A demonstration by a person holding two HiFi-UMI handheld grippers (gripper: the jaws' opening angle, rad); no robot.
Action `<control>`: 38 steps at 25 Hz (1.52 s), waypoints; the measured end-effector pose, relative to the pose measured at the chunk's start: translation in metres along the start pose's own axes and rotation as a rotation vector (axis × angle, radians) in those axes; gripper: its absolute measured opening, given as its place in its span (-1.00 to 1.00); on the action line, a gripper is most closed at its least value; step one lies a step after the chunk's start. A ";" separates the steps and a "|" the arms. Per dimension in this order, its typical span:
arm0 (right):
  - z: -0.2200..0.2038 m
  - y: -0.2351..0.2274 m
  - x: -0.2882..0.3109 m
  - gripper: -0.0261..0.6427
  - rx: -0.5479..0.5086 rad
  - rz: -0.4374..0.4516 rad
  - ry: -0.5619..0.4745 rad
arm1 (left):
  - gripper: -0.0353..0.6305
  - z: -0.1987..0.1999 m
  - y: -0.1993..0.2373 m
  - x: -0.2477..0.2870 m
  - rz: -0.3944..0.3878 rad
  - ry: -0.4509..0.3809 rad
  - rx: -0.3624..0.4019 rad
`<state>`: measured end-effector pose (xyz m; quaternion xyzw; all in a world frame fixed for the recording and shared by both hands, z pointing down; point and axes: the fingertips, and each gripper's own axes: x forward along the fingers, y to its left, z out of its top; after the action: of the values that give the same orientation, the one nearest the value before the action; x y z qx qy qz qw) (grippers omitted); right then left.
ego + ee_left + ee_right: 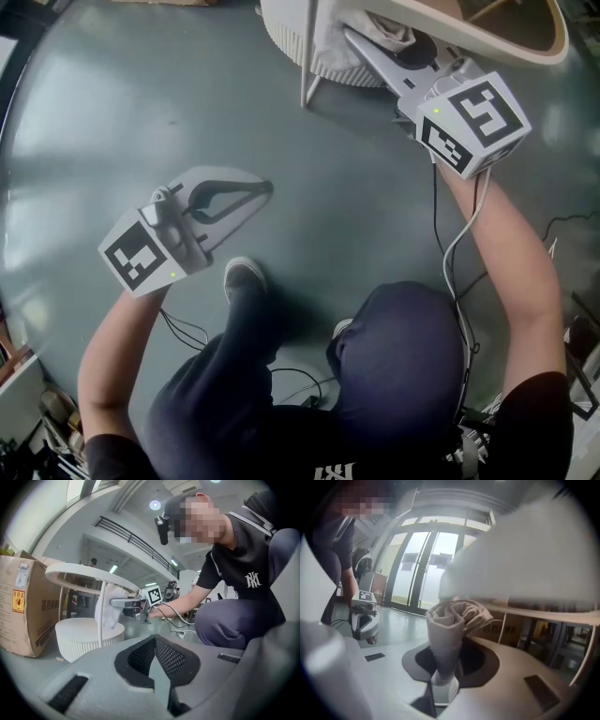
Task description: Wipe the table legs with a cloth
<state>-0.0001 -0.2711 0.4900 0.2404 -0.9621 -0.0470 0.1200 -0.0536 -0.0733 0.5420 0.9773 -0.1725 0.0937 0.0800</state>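
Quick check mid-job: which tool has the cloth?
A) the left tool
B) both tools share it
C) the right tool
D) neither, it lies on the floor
C: the cloth is clamped between the jaws of the right tool, while the left tool is closed on nothing.

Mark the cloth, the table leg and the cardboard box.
cloth [446, 634]: right gripper view, the rolled middle of the grey cloth.
table leg [100, 637]: left gripper view, the thin white shaft below the cloth.
cardboard box [26, 611]: left gripper view, its brown front face.
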 end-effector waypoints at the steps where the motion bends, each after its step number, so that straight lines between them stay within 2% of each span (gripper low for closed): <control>1: 0.012 0.002 0.003 -0.69 -0.033 -0.001 -0.022 | -0.87 0.000 0.001 -0.001 0.000 -0.003 0.002; 5: 0.024 0.016 0.015 -0.69 -0.144 0.022 -0.060 | -0.87 -0.001 0.003 -0.001 0.001 -0.017 0.009; 12: 0.019 0.013 0.015 -0.69 -0.190 0.029 -0.106 | -0.87 -0.007 0.004 -0.002 0.003 -0.006 -0.014; 14: 0.007 0.016 0.016 -0.69 -0.215 0.038 -0.087 | -0.87 -0.010 0.003 -0.002 0.002 -0.003 -0.022; 17: -0.028 0.027 0.020 -0.69 -0.260 0.050 0.003 | -0.87 -0.016 0.003 -0.003 -0.003 0.006 -0.035; 21: -0.075 0.037 0.024 -0.69 -0.207 0.057 0.094 | -0.87 -0.017 0.003 -0.003 -0.007 0.011 -0.045; 26: -0.125 0.046 0.030 -0.69 -0.112 0.058 0.157 | -0.87 -0.013 0.005 -0.002 0.000 -0.002 -0.053; 38: -0.236 0.055 0.041 -0.69 -0.025 0.085 0.338 | -0.87 -0.037 0.007 -0.007 0.012 0.038 -0.098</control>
<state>0.0001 -0.2496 0.7348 0.2022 -0.9369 -0.0126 0.2848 -0.0679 -0.0705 0.5772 0.9692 -0.1814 0.1043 0.1303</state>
